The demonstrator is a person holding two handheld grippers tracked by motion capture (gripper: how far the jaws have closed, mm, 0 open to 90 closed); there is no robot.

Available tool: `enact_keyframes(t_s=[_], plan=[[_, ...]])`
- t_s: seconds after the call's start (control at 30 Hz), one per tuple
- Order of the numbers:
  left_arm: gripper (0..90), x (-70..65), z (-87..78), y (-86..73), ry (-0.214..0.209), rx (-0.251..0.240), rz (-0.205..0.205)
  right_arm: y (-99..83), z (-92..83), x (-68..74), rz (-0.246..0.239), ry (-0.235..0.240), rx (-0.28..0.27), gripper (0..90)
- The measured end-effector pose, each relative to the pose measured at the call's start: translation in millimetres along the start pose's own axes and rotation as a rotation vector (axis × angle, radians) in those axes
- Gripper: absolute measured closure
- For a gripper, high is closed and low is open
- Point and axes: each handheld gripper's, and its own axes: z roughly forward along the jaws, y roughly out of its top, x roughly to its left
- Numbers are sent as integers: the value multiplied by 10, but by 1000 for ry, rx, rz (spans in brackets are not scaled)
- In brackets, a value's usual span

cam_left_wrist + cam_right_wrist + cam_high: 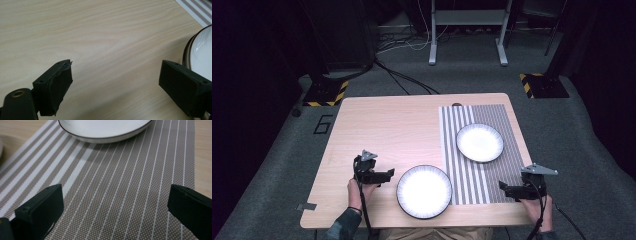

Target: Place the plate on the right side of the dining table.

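Left gripper (388, 175) gaping wide, holding nothing, nearing large plate (424, 192) | right gripper (503, 187) gaping wide, hovering empty over placemat (492, 150)

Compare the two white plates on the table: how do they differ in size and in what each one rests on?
The near plate looks larger in the high view; the far plate looks smaller. The near plate sits mostly on the bare wooden table, its right edge reaching the striped placemat; the far plate lies wholly on the placemat. The near plate lies beside the left gripper; the far plate lies ahead of the right gripper. Both are round, white, dark-rimmed and empty.
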Motion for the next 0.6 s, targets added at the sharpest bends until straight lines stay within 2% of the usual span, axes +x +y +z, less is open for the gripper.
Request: enact_keyframes(t_s=[0.13, 0.3, 0.37, 0.47, 0.6], plan=[[108, 69, -11, -160, 32, 18, 14, -104, 62, -6, 2, -17, 25, 0], [91, 112, 18, -298, 71, 45, 26, -181, 128, 4, -2, -62, 32, 0], [85, 96, 33, -335, 90, 24, 43, -197, 167, 6, -10, -73, 51, 0], [85, 75, 46, -359, 108, 15, 68, -213, 196, 52, -50, -112, 59, 0], [80, 68, 48, -399, 119, -18, 61, -227, 197, 68, -38, -125, 44, 0]])
